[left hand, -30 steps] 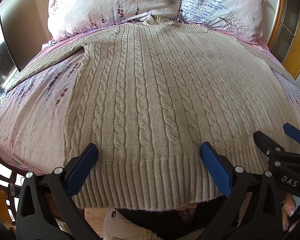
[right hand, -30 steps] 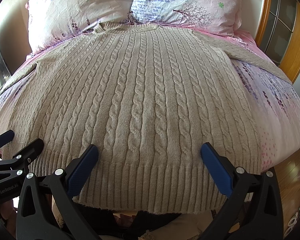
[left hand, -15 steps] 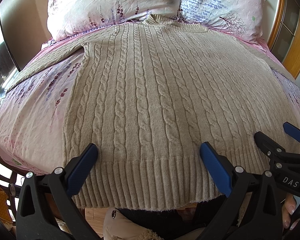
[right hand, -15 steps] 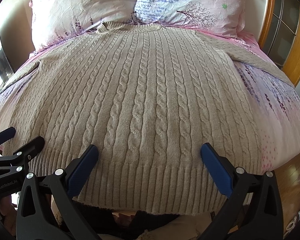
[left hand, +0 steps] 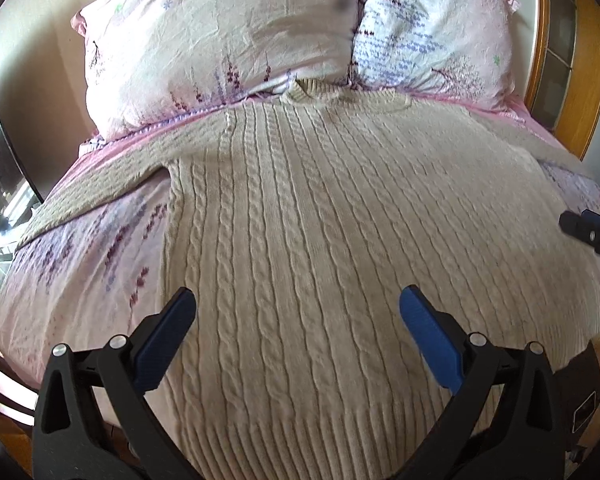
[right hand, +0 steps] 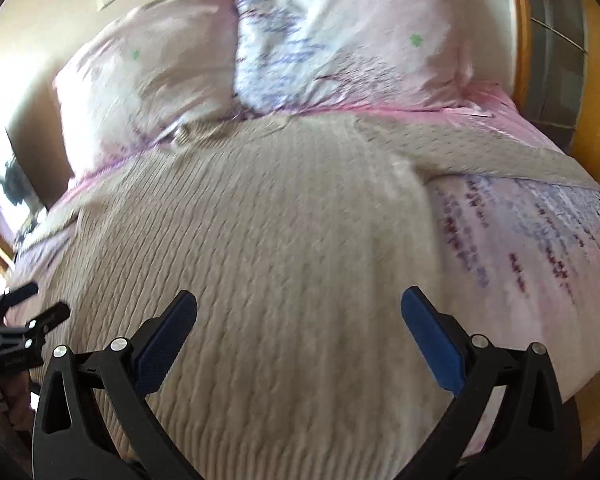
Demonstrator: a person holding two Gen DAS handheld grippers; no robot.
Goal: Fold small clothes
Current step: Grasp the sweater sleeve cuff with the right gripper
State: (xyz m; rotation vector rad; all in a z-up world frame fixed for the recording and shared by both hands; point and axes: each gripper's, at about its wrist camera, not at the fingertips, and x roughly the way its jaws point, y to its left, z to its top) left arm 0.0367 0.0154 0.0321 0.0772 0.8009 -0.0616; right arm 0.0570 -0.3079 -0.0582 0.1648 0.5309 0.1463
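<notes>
while both grippers hung low over the ribbed hem a second ago, they have since come up and forward over the body of the beige cable-knit sweater, which lies flat and face up on the pink floral bedsheet, its collar touching the gap between the two pillows and both sleeves spread out to the sides. the left gripper has its blue pads wide apart above the lower left part of the knit, holding nothing. the right gripper is likewise spread wide and empty, and its view has swung toward the right sleeve (the picture is smeared with motion, so the arm seems to be mid-sweep). nothing on the sweater itself has shifted: no edge lifted, no fold begun.

what this suggests is a change of target, from the hem to the sides. my guess is the first fold will bring a sleeve or side edge in across the chest, the right one first. the knit is thick and soft, so a pinch will likely need to take a good bite of fabric near the shoulder seam or cuff, or the sleeve may drag and bunch rather than lie over cleanly.
</notes>
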